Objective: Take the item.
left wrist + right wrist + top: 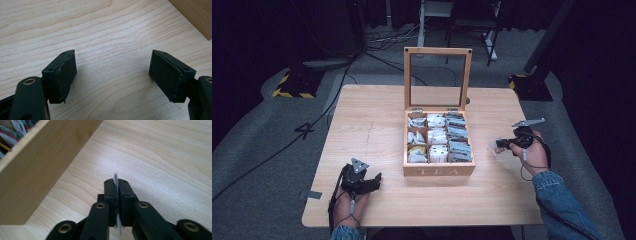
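Right gripper [116, 185] first: its two black jaws are clamped almost flat together on a thin white packet, a tea bag [115, 180], whose edge pokes up just past the tips. In the high view that same right gripper [503, 145] hangs low over the table [362, 125] at about three o'clock from the tea box [439, 170], just beside its right wall, with the pale tea bag [494, 146] sticking out toward the box. The person's hand and denim sleeve [562, 200] come in behind it from five o'clock.

Over to the left gripper [112, 72]: jaws spread wide, bare wood grain between the pads, nothing in them. From above, the left gripper [374, 181] rests on the table at about eight o'clock from the box, near its front left corner.

The box itself stands mid-table, glass-paned lid [437, 77] upright at twelve o'clock, its compartments packed with bags, "TEA" lettered on the front.
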